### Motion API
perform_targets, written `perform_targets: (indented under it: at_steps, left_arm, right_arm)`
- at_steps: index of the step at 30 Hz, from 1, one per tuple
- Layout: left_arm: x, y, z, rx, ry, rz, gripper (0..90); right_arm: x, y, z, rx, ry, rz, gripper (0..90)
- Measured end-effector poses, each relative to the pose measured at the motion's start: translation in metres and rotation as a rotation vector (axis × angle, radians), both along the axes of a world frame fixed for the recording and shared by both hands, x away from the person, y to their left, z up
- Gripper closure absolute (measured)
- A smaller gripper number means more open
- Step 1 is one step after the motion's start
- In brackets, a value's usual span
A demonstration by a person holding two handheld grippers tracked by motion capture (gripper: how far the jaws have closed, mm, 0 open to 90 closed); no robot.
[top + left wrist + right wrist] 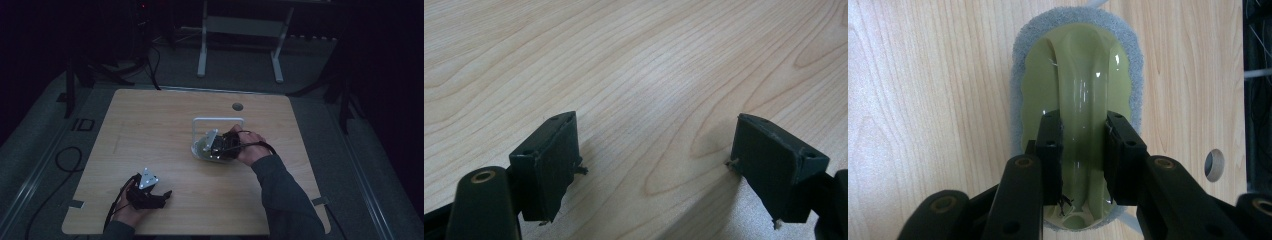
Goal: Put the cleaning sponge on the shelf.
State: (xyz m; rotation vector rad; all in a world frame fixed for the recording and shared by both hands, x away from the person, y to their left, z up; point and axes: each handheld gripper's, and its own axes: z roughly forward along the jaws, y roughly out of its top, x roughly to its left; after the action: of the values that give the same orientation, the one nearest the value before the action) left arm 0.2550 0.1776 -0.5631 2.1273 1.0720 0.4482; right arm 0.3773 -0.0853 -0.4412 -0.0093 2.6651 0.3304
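wooden table (150, 130) in a dim room. right gripper (1083, 150): jaws closed on the arched handle of a pale green scrubbing brush (1075, 75) with a grey sponge rim, which sits near the table's middle, just beside a white wire frame (218, 120). left gripper (654, 160): jaws apart, holding nothing, low over bare wood near the front edge. judged stage: grasp made, scrubbing or moving of the brush remaining. open wood lies to the left; a cable hole (1214, 165) lies near the brush.

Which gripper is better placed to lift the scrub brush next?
Right. The right gripper already has its jaws around the scrub brush handle; the left gripper sits open over bare table, well away.
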Motion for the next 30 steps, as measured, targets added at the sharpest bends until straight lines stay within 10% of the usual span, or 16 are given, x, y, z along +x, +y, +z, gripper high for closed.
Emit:
perform_targets:
  at_steps: [30]
  left_arm:
    - [0.0,0.0,0.0,0.001,0.001,0.0,19.6]
  right_arm:
    - [0.009,0.002,-0.012,-0.036,-0.027,0.036,71.6]
